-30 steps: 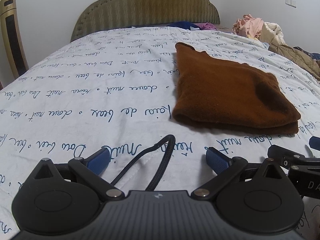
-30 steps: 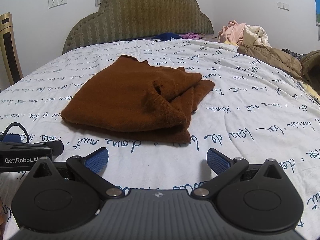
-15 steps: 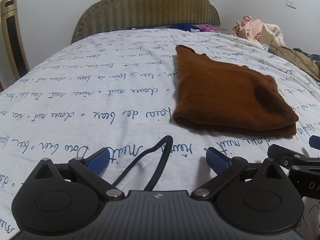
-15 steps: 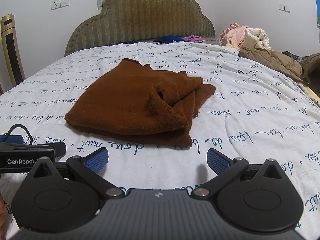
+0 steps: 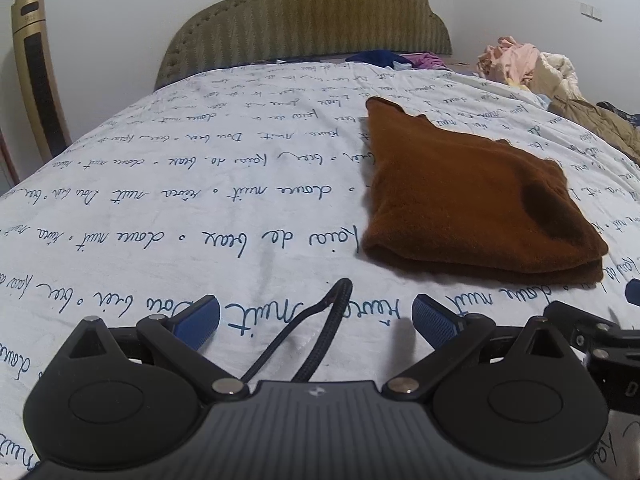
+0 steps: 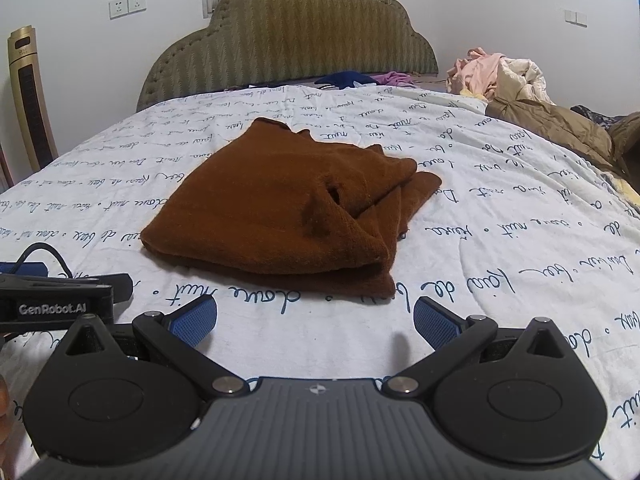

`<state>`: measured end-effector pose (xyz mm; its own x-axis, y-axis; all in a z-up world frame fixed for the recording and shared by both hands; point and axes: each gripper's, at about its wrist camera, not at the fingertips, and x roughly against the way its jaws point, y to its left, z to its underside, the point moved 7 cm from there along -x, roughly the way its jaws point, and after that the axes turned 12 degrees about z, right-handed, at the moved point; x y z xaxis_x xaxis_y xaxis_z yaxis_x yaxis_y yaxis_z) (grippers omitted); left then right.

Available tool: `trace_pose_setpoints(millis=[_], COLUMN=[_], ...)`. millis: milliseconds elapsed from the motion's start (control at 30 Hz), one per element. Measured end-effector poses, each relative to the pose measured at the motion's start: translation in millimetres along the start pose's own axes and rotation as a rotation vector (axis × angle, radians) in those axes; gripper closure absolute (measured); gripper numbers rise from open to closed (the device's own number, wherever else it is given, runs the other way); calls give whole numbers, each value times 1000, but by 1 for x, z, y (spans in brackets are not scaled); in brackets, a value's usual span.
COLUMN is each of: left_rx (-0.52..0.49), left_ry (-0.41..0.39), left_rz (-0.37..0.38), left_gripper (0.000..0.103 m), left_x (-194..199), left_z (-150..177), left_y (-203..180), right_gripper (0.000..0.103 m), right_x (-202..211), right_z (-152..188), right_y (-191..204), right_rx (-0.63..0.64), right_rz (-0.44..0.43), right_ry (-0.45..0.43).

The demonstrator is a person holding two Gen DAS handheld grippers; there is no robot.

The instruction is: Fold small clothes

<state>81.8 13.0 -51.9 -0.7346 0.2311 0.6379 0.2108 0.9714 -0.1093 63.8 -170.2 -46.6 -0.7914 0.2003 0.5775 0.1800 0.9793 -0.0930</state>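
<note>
A brown knit garment [image 5: 460, 200] lies folded into a flat bundle on the white bedspread with blue script [image 5: 200, 200]. In the right wrist view the garment [image 6: 288, 208] lies straight ahead, with layered edges at its right side. My left gripper [image 5: 316, 318] is open and empty, low over the bed, short of the garment and to its left. My right gripper [image 6: 316, 318] is open and empty, just short of the garment's near edge. A black cable [image 5: 316, 332] loops between the left gripper's fingers.
An olive padded headboard [image 6: 288, 40] stands at the far end. A heap of clothes [image 6: 500, 76] and a tan jacket [image 6: 560, 128] lie at the bed's right side. A gold tower fan [image 5: 38, 76] stands at the left. Dark and purple clothes [image 6: 360, 79] lie by the headboard.
Both grippers have drawn back and risen slightly from the garment, which looks a little farther off. The garment has not moved and both grippers stay open.
</note>
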Motion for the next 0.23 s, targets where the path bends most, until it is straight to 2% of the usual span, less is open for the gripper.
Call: trace_pose_setpoints(millis=[167,233], left_rx=[-29,-33], left_ry=[-31,-56], left_rz=[-16,-39], left_gripper=[0,0], left_x=[5,11], left_z=[-6,-14], left_y=[4,19], right_gripper=[0,0], right_x=[0,-1], right_z=[-3,-7], right_y=[-1,-7], right_rx=[10,16], right_rz=[-16,-23], right_ry=[-2,-25])
